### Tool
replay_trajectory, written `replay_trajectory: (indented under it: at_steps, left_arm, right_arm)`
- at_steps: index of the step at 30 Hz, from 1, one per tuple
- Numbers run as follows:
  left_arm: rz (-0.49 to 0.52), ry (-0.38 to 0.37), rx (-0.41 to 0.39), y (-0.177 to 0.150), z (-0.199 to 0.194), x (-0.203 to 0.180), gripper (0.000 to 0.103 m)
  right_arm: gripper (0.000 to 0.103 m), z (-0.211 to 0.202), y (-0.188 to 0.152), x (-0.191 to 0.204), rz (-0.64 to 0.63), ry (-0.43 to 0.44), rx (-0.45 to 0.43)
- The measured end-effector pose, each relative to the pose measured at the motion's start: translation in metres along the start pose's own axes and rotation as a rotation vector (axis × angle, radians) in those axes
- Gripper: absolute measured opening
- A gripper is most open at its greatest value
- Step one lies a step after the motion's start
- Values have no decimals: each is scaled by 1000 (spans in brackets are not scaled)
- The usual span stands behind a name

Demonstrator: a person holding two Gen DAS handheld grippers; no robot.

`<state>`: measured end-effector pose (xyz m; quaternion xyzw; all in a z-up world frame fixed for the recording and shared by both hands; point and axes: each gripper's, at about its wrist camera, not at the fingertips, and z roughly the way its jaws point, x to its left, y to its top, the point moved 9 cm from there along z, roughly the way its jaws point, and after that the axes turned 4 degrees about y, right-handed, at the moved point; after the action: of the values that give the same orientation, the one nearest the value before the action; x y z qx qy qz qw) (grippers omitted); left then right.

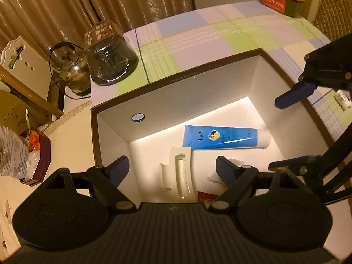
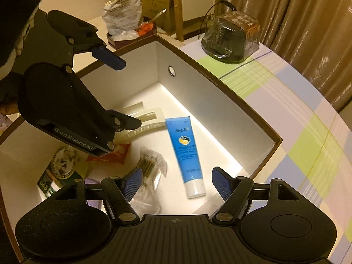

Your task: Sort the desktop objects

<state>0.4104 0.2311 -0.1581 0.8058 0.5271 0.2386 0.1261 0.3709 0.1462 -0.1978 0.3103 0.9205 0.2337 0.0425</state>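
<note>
Both grippers over the box, tube between my right fingers

Now my right gripper [image 2: 175,183] hangs spread and empty over the white box [image 2: 220,101]. In the right wrist view the blue tube [image 2: 183,151] lies flat on the box floor at centre, just ahead, its long axis running away from me, white cap toward my fingers. My left gripper [image 1: 171,171], also spread and empty, hovers above the cream plastic piece [image 1: 180,173].

- The box [image 1: 255,74] is white inside with a brown rim.
- The tube [image 2: 184,149] is blue with a white cap and a yellow-and-white round emblem.
- The tablecloth [image 1: 198,35] shows pale green, lilac, blue and cream checks.
- The curtain [image 2: 297,11] is shiny tan-brown.
- Each hand-held gripper [image 2: 176,181] is black with blue pads [image 2: 222,186].
</note>
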Motion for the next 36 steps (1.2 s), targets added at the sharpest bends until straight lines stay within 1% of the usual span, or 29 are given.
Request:
replay_trajectory:
  at_steps: [14, 27, 36]
  left_arm:
    - [8, -1, -63, -6, -42, -8, 84]
    - [8, 5, -85, -25, -68, -15, 85]
    - [12, 23, -104, -33, -86, -17, 85]
  right_arm:
    - [73, -18, -7, 21, 28, -21, -35]
    - [73, -38, -16, 43, 59, -40, -68]
    - [73, -51, -25, 56, 79, -52, -84]
